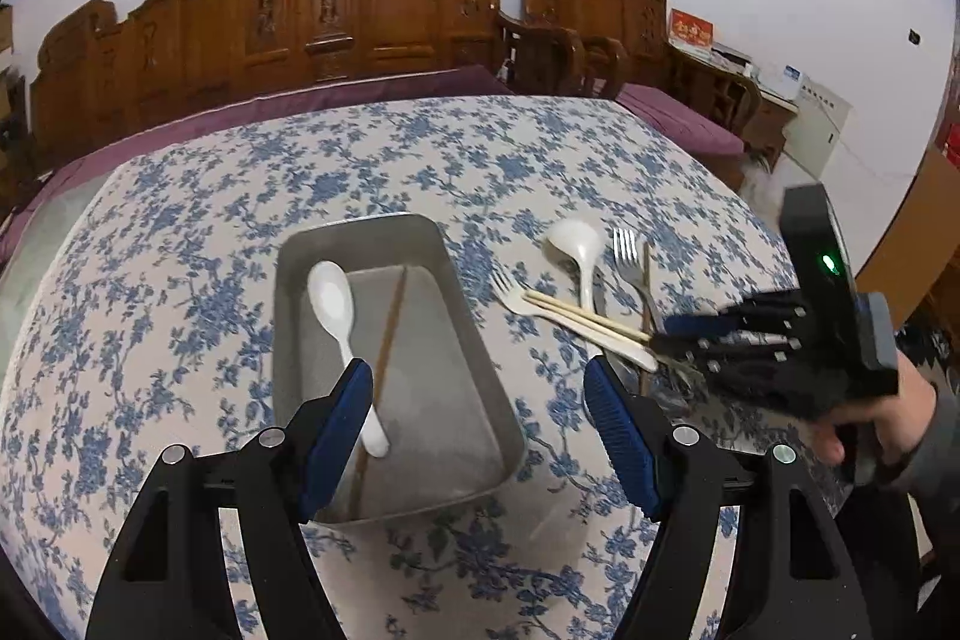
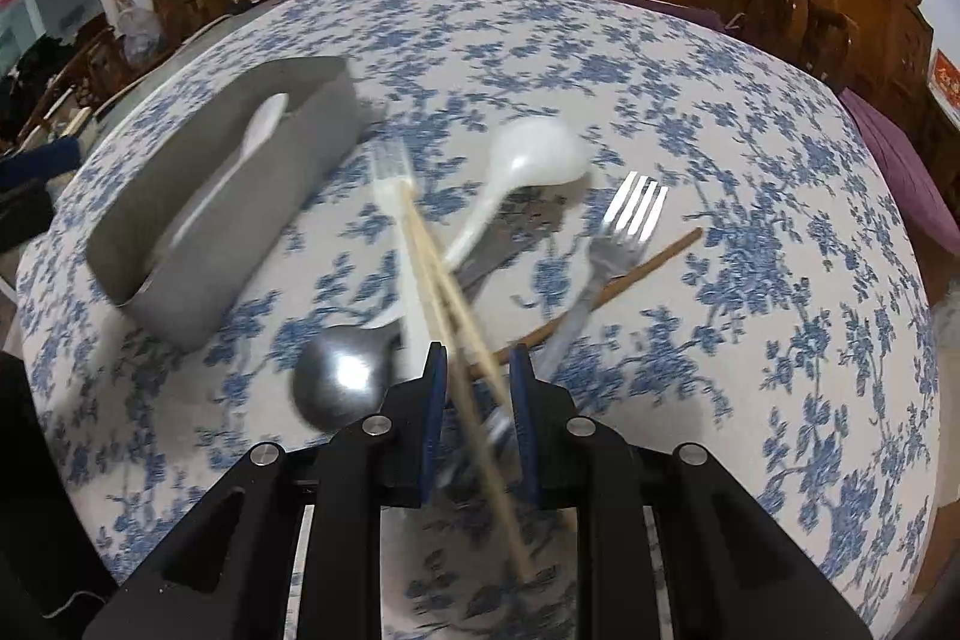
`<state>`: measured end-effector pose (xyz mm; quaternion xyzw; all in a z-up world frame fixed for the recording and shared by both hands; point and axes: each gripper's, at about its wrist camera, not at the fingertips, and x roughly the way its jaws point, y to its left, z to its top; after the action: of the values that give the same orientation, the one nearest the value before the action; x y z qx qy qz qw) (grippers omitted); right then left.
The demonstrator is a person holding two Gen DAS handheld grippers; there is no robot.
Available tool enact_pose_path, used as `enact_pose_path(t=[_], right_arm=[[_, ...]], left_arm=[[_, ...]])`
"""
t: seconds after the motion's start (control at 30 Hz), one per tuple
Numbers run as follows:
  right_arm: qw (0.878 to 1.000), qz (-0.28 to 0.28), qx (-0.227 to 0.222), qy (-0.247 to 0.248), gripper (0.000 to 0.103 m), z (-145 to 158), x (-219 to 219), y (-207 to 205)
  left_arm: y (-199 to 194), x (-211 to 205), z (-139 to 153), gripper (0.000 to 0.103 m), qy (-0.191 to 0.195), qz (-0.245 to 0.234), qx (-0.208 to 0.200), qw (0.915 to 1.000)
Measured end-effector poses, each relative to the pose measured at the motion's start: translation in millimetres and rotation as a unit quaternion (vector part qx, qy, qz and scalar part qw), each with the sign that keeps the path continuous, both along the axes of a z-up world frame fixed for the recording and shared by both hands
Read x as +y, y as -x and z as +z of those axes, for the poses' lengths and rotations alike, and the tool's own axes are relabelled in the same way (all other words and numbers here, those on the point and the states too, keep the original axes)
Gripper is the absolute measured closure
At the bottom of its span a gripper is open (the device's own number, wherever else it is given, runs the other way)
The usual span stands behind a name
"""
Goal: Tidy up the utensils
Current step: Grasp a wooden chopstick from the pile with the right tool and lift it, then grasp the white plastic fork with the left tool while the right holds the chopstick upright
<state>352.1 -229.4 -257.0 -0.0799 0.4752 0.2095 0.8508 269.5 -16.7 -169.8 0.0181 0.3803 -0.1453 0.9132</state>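
Note:
A grey metal tray point(image 1: 360, 232) sits on the floral tablecloth and holds a white spoon point(image 1: 336, 298) and a brown chopstick point(image 1: 390, 328). My left gripper point(image 1: 480, 400) is open and empty, just above the tray's near end. To its right lies a pile: white ladle point(image 1: 576, 244), white fork point(image 1: 510, 289), metal fork point(image 1: 627, 247) and pale chopsticks point(image 1: 582, 316). My right gripper point(image 2: 477, 364) straddles the pale chopsticks point(image 2: 438, 268) with its jaws narrowed around them; the view is blurred. A metal spoon point(image 2: 339, 376), white ladle point(image 2: 534, 154), metal fork point(image 2: 630, 214) and brown chopstick point(image 2: 630, 280) lie near it.
The tray also shows in the right wrist view point(image 2: 240, 220), at left. Carved wooden benches point(image 1: 360, 10) with purple cushions stand behind the table. The table edge point(image 1: 768, 220) drops off at right.

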Motion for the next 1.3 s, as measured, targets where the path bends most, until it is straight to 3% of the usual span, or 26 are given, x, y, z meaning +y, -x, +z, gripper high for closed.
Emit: enact_pose_path(t=[0.47,0.53,0.67,1.0,1.3], right_arm=[[0.998,0.045,0.015,0.045,0.086,-8,10,-22],[0.998,0.048,0.013,0.048,0.093,-8,10,-20],[0.998,0.048,0.012,0.047,0.097,-8,7,-15],[0.999,-0.017,-0.029,0.003,0.097,27,-34,20],[0.997,-0.051,-0.046,-0.030,0.097,59,-64,57]], left_arm=[[4,-18,-9,0.033,-0.014,-0.007,0.010,0.9998],[6,-21,-9,0.033,-0.015,-0.007,0.010,0.9998],[12,-29,-8,0.033,-0.019,-0.008,0.011,0.9997],[15,-59,-9,0.033,-0.027,-0.014,0.020,0.9993],[-12,-91,-20,0.033,-0.026,-0.012,0.047,0.9985]])
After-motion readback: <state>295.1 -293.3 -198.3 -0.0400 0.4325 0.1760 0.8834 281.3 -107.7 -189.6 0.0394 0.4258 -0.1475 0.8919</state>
